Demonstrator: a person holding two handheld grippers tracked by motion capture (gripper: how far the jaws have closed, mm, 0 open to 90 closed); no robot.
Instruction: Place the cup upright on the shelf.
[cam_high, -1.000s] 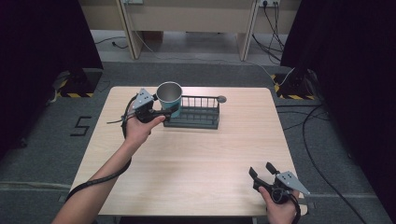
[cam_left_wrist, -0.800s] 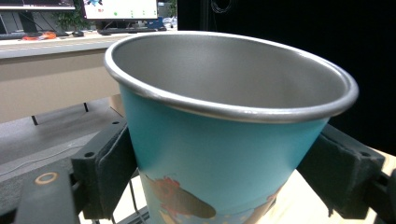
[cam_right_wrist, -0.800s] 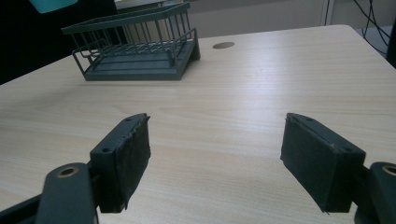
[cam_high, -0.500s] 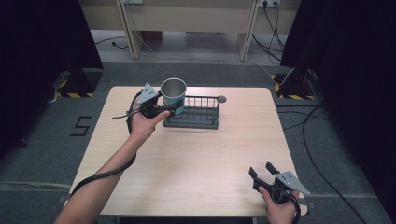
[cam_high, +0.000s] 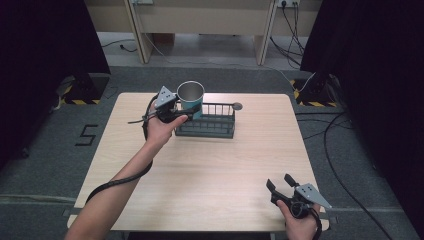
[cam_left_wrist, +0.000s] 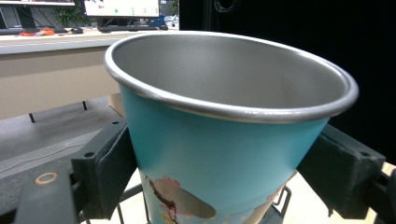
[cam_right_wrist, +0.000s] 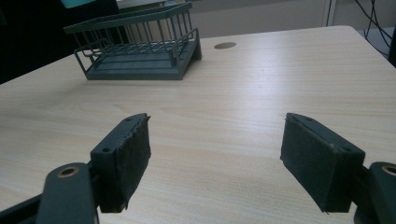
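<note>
The one teal cup (cam_left_wrist: 224, 140) sits clamped between the left gripper's (cam_high: 176, 111) jaws above the single wire rack's (cam_high: 207, 127) left end; the right gripper (cam_right_wrist: 217, 156) gapes empty.

A metal cup (cam_left_wrist: 224, 140) with a brushed, matt grey inside, a rolled shiny rim and a smooth turquoise printed coat outside. The dark wire rack (cam_right_wrist: 135, 46) looks like matt coated metal. The worktop (cam_high: 215, 170) is pale wood-grain laminate with a soft sheen. Both grippers' pads (cam_right_wrist: 135, 154) are rough, matt black foam or rubber, frayed at the edges
</note>
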